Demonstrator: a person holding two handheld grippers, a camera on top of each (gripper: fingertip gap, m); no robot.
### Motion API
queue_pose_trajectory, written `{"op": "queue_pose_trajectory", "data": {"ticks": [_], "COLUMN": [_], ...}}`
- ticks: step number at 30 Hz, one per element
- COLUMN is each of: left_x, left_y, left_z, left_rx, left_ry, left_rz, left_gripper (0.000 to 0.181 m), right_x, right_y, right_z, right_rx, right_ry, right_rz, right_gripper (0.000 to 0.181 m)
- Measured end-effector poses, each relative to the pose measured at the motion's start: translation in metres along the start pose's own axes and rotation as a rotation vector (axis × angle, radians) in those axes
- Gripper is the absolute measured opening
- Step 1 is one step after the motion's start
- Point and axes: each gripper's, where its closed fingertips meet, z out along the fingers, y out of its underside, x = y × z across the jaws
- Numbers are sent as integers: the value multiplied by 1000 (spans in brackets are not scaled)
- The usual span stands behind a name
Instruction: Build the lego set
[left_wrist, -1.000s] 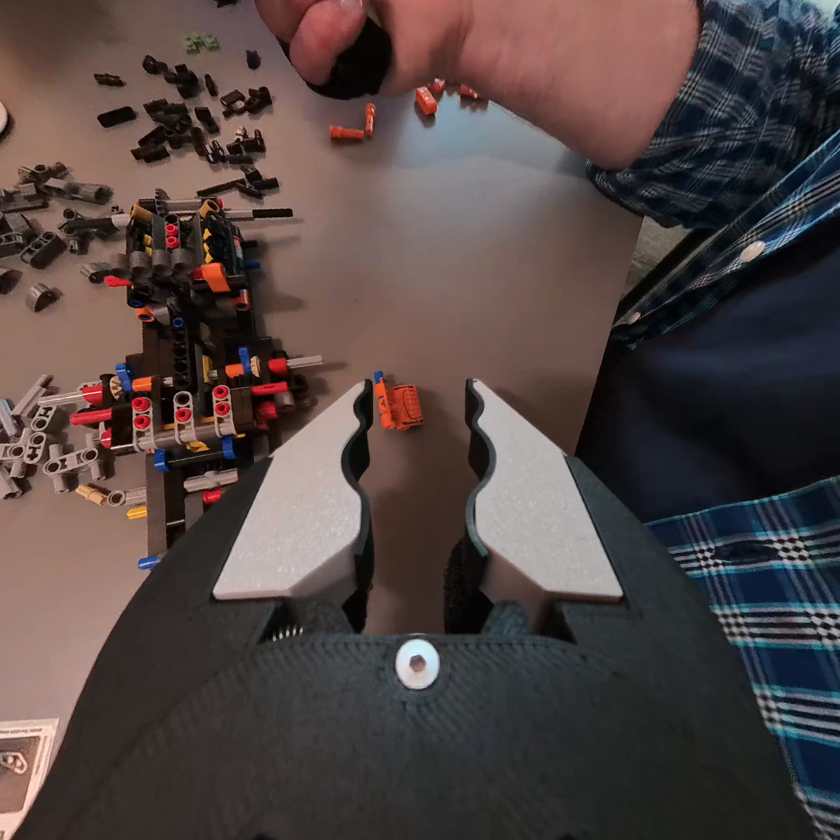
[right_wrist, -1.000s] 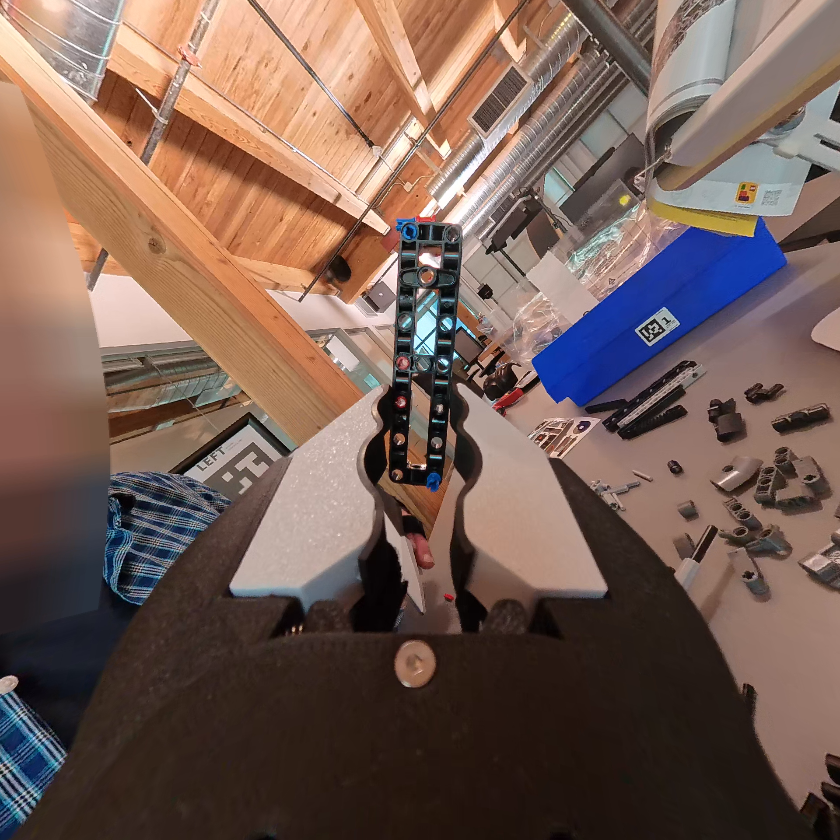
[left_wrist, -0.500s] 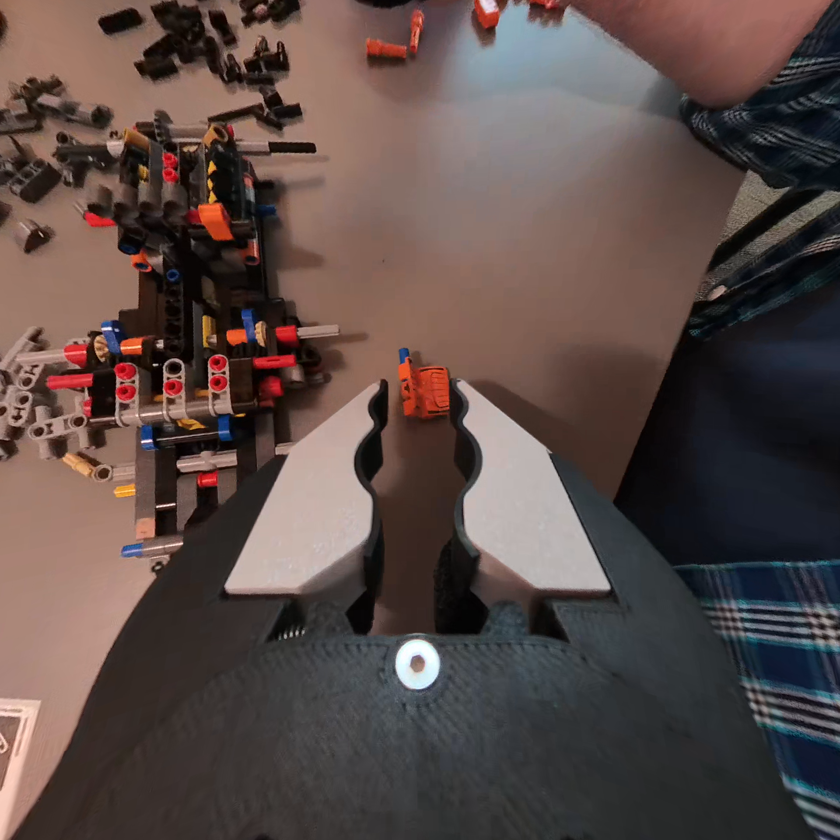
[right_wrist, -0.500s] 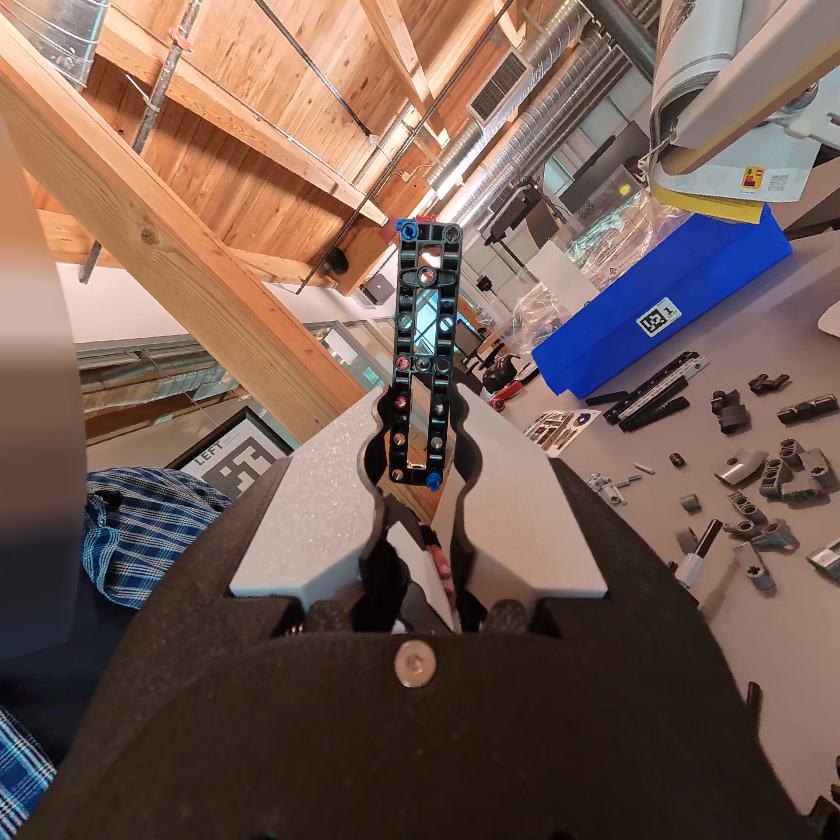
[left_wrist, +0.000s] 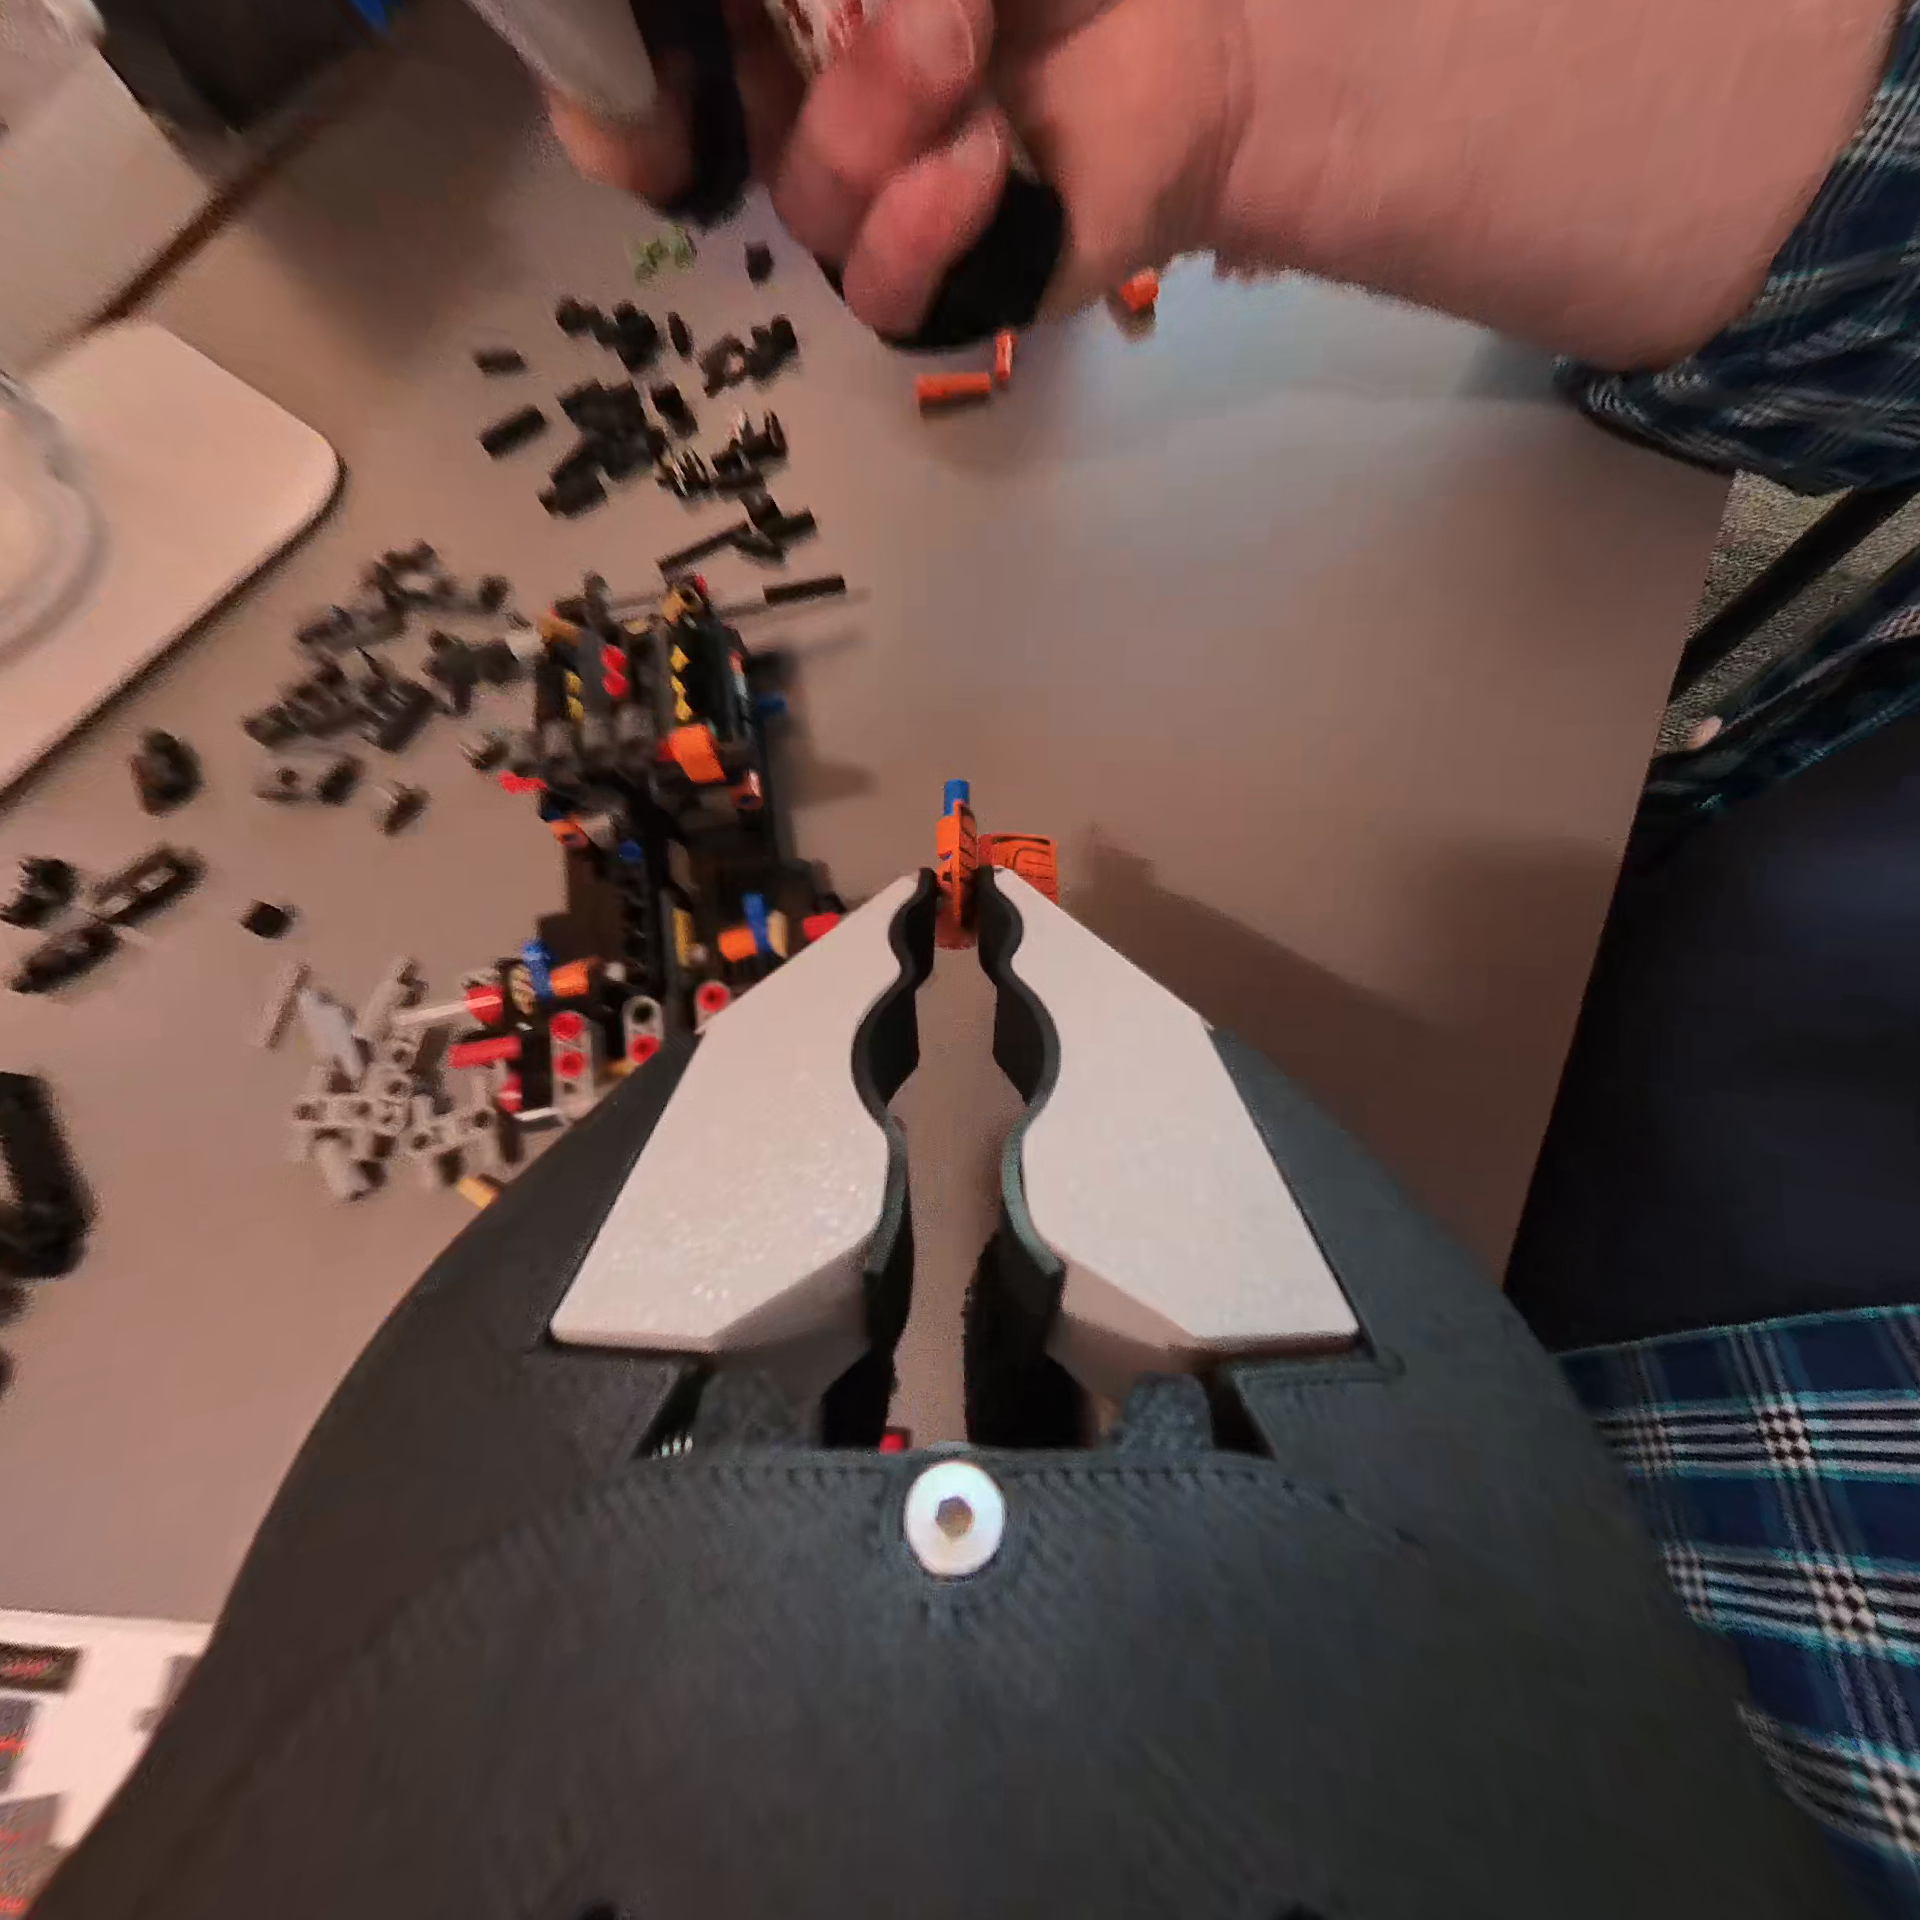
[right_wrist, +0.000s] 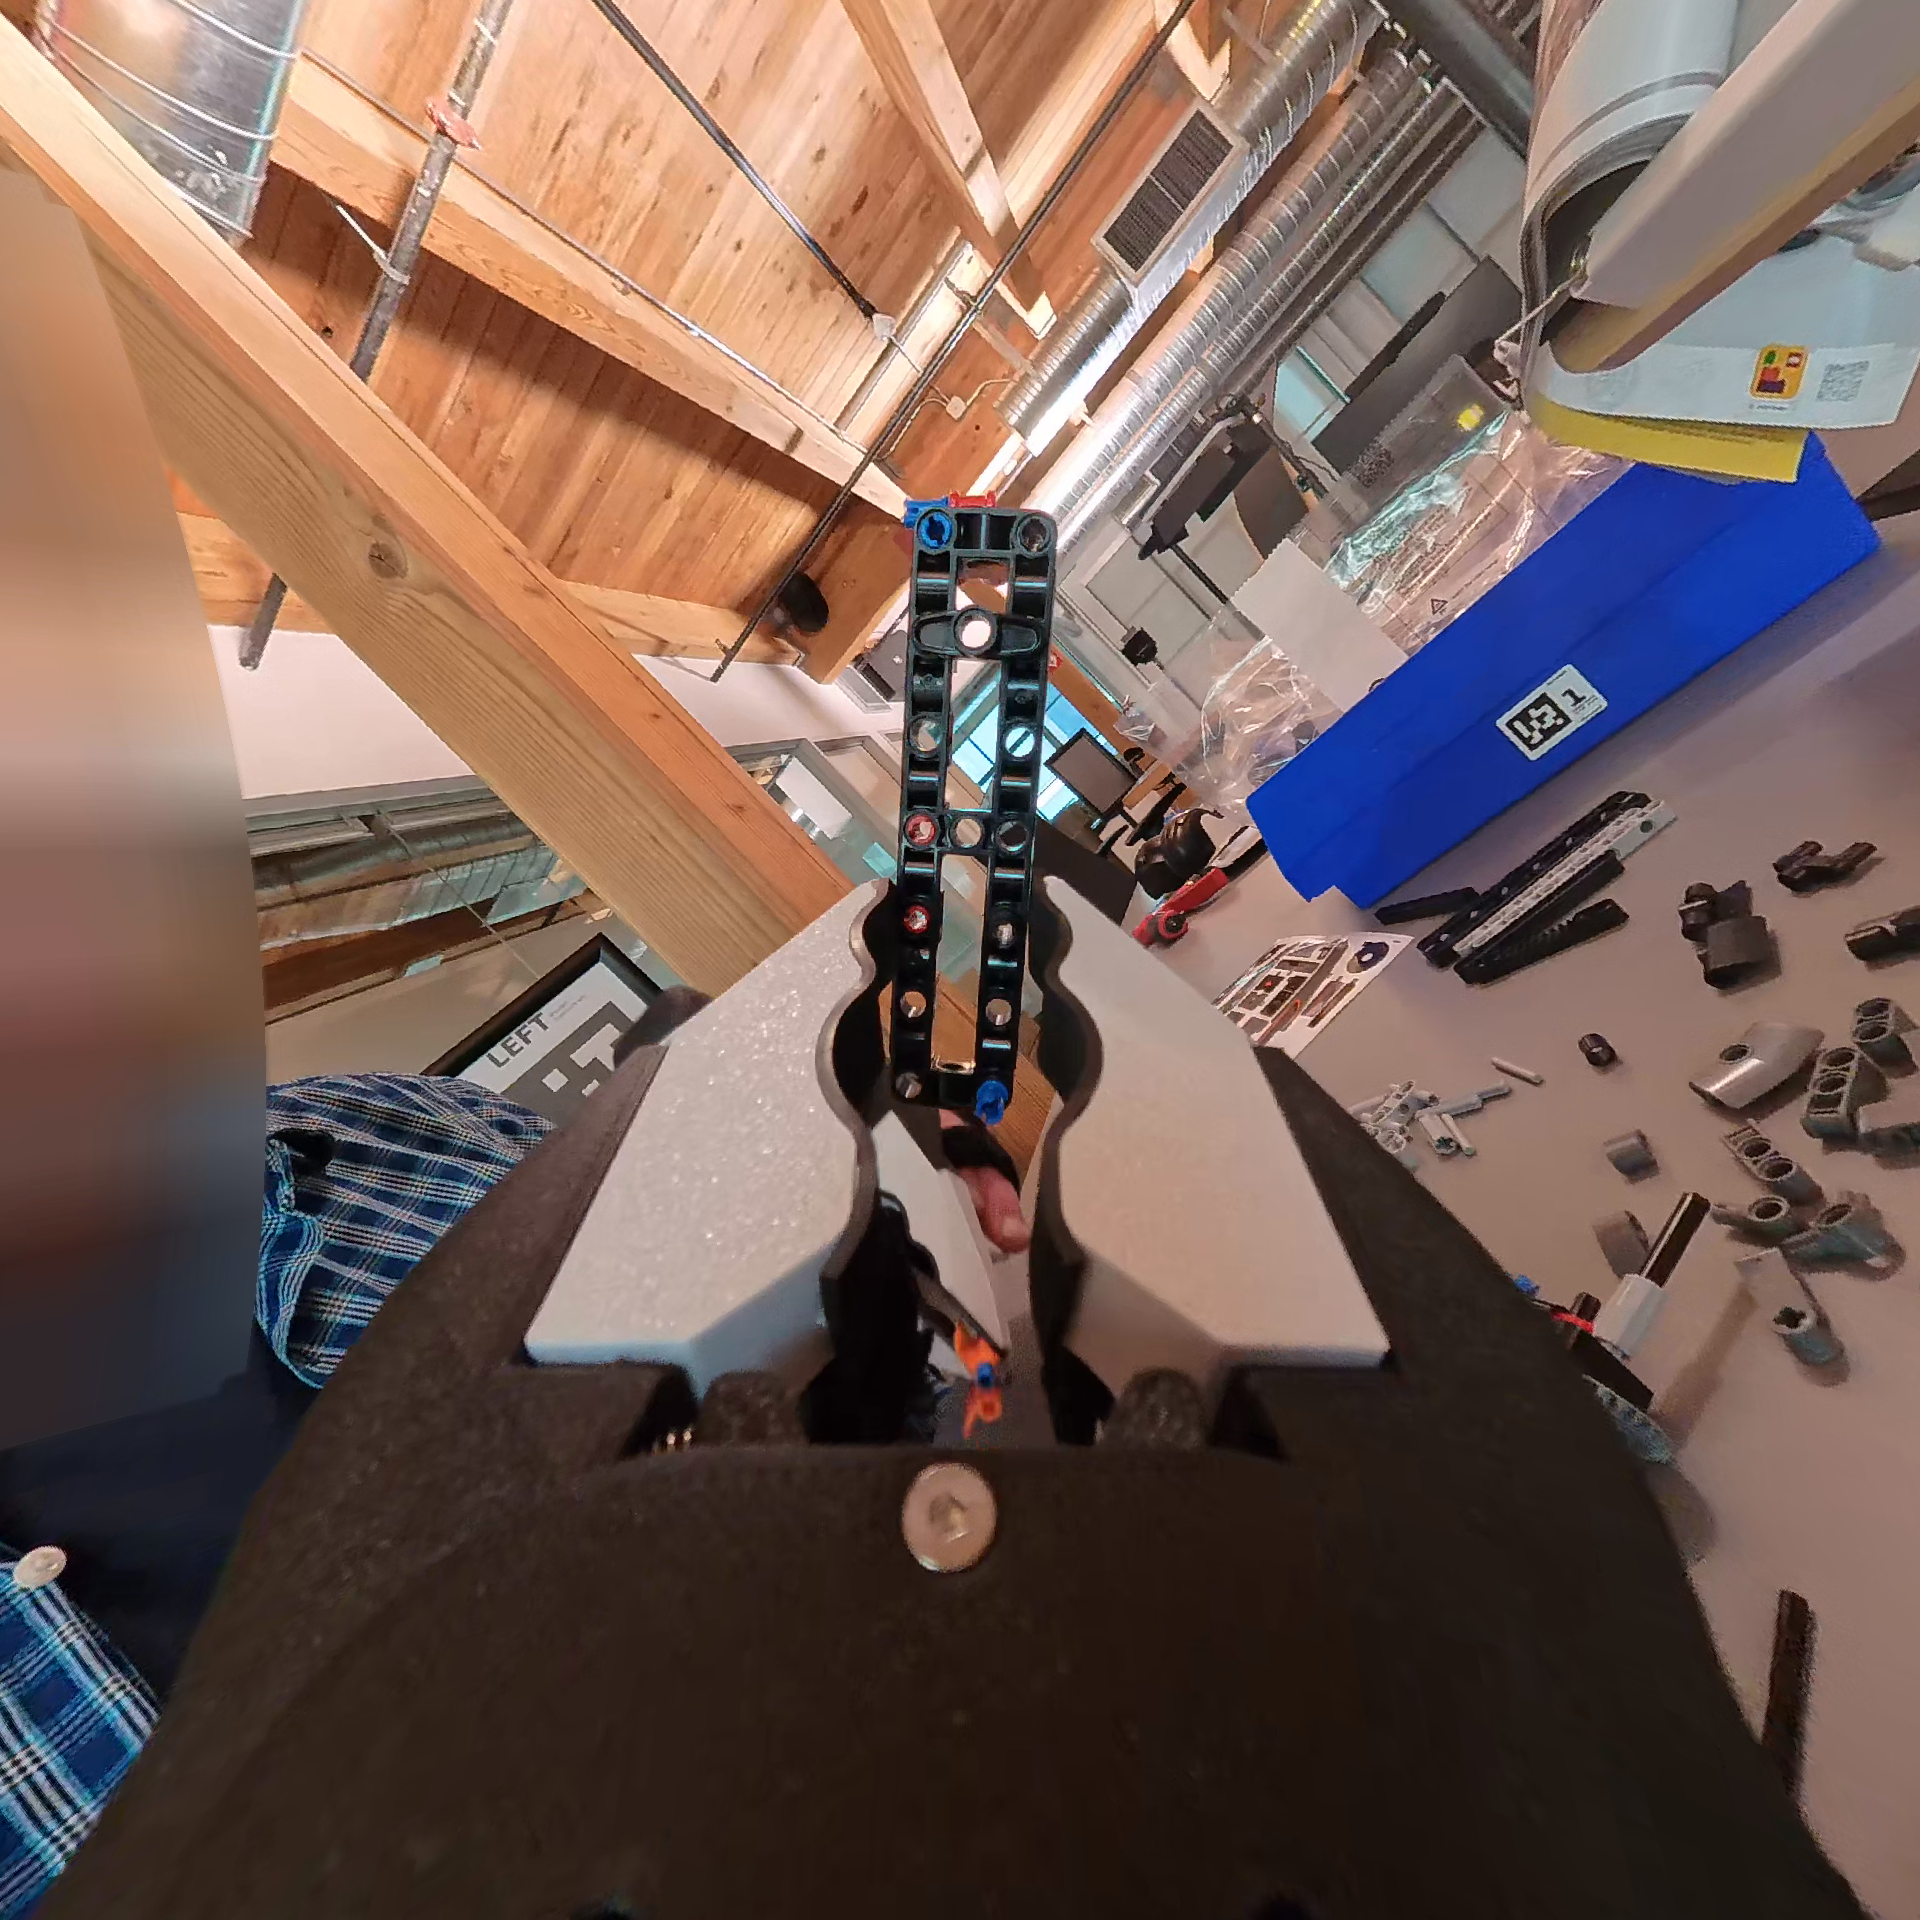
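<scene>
While left gripper (left_wrist: 961, 894) pinches the orange part (left_wrist: 958, 862) at frame centre, right gripper (right_wrist: 966, 940) clamps the black frame (right_wrist: 971, 810), long axis pointing up-frame.

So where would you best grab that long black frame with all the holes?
By its two long side rails near one end, as the right tool does now. The black frame is narrow and flat-sided, so pads closing across its width probably sit squarely, leaving the far end free to join onto the build.
</scene>
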Motion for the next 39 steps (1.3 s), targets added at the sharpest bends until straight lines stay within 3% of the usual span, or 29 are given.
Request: {"op": "queue_pose_trajectory", "data": {"ticks": [11, 21, 29, 39], "left_x": [-57, -112, -138, -131], "left_y": [-55, -101, -112, -104], "left_z": [-22, -22, -19, -9], "left_rx": [105, 194, 203, 163], "left_ry": [-102, -216, -287, -273], "left_rz": [203, 421, 543, 689], "left_gripper": [7, 7, 7, 7], "right_x": [8, 26, 37, 43], "right_y": [-1, -25, -31, -21], "right_z": [9, 25, 36, 40], "right_rx": [16, 123, 157, 110], "right_ry": [17, 75, 70, 62], "right_rz": [26, 76, 125, 148], "right_gripper": [21, 21, 21, 21]}}
